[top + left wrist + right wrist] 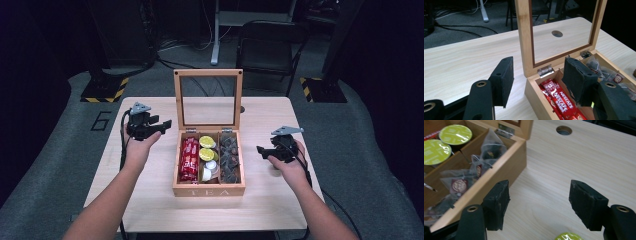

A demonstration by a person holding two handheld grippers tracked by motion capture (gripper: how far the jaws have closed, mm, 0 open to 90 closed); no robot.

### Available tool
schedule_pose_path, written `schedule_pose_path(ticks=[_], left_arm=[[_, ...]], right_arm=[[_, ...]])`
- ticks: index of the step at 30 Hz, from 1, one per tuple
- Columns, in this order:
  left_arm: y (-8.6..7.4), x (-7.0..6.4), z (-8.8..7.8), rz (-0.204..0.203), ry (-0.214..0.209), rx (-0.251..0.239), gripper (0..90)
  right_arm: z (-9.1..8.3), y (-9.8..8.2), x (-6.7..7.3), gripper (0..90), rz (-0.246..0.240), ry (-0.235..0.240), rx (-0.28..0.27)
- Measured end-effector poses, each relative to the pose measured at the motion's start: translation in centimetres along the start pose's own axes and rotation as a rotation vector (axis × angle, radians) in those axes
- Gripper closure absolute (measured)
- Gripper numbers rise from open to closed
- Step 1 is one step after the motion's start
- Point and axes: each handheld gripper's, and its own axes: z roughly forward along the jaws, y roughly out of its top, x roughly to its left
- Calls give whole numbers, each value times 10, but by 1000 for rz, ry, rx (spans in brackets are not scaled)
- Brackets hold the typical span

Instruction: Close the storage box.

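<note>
Two black two-jaw grippers flank one pale wooden tea box (209, 190) standing mid-table with its glass-paned lid (208, 98) propped upright. At the left, the left gripper (161, 124) hovers above the light wood-grain table (150, 200), just beside the box's left wall; its flat foam-faced jaws stand partly apart with nothing between them, and in the left gripper view the box's hinged back corner sits right ahead of them. The box has three compartments. The left one holds a stack of red glossy Nescafe stick sachets (557, 96), too overlapped to count. The middle one holds two round lime-green foil-topped capsules (207, 148) and some small white cups (210, 167), perhaps two. The right one is heaped with translucent mesh tea bags (477, 167) with dark leaves and little round tags. Right of the box, the right gripper (260, 149) is held off the table, jaws also partly spread and empty. One more green capsule (569, 236) lies on the bare table beneath it, and a round cable hole (564, 130) pierces the tabletop beyond.
</note>
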Motion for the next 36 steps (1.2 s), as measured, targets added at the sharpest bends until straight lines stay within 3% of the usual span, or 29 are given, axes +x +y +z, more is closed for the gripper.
schedule_pose_path(ticks=[8,17,36], left_arm=[[1,1,-2,-1,0,0,420],[2,0,0,3,-5,-2,420],[5,0,5,-3,-13,3,421]], right_arm=[[4,26,20,353,-48,58,-2],[8,49,35,358,-58,105,-15],[6,82,41,371,-50,125,-52]])
